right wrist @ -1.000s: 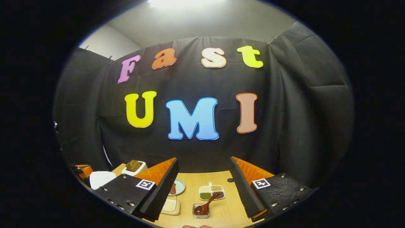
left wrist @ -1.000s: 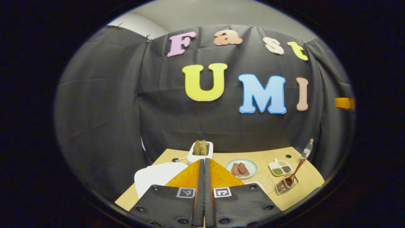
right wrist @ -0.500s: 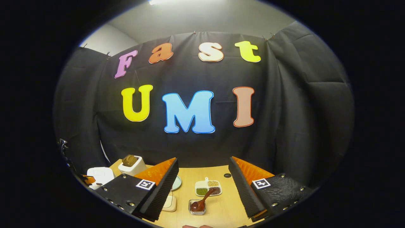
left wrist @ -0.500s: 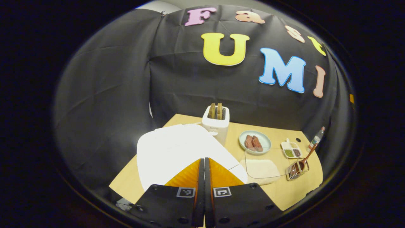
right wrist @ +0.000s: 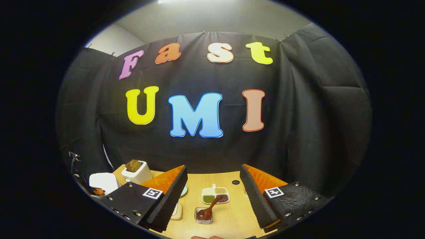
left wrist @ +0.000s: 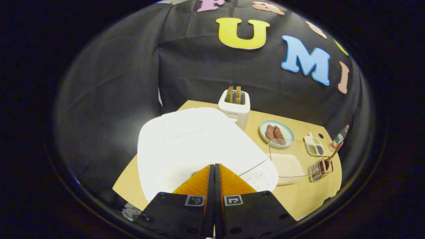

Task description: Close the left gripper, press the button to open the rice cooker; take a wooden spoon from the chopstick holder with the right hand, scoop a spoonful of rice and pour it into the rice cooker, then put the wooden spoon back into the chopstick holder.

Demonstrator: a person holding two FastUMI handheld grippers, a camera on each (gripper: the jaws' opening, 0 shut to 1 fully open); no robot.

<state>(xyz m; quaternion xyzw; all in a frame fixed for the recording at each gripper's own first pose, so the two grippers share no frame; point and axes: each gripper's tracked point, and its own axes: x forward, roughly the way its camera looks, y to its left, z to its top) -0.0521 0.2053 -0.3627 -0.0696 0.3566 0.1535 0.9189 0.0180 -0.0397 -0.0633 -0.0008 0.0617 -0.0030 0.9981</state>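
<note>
two fingers of my left gripper [left wrist: 214,167] are pressed together, empty, just over the front of the white rice cooker [left wrist: 196,146], lid down. i reckon i should press squarely on the release button, which i can't pick out. my right gripper [right wrist: 214,196] hangs wide open above the wooden spoon [right wrist: 208,209] in its chopstick holder [right wrist: 203,219]. toaster [left wrist: 233,108], meat plate [left wrist: 277,132] and clear rice container [left wrist: 287,162] stand off my path.
</note>
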